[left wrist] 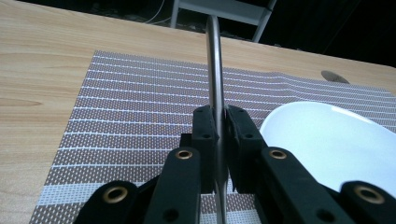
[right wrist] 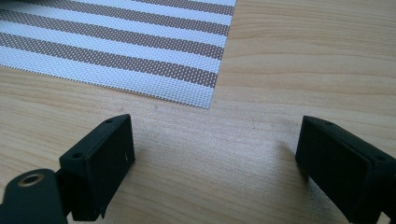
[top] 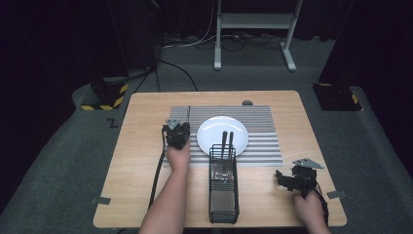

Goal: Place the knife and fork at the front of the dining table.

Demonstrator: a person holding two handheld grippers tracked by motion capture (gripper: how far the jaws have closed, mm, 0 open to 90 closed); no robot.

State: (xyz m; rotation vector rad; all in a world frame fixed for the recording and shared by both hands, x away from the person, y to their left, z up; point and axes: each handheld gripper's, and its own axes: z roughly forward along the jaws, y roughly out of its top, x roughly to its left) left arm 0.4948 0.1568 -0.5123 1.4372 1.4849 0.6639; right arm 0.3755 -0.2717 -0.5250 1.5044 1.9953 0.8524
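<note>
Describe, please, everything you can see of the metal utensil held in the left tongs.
The utensil shows as a slim, shiny steel handle, seen edge-on. The left tongs are shut on it, with the free end pointing away over the striped placemat, left of the white plate. Its working end is hidden, so its type is unclear.

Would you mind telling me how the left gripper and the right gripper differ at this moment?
The left gripper has its jaws shut on a slim metal utensil, while the right gripper stands with jaws wide apart and nothing between them. The left gripper sits over the striped placemat beside the white plate; the right gripper is over bare wooden table, off the mat's corner. Both have black jaws and are hand-held.
</note>
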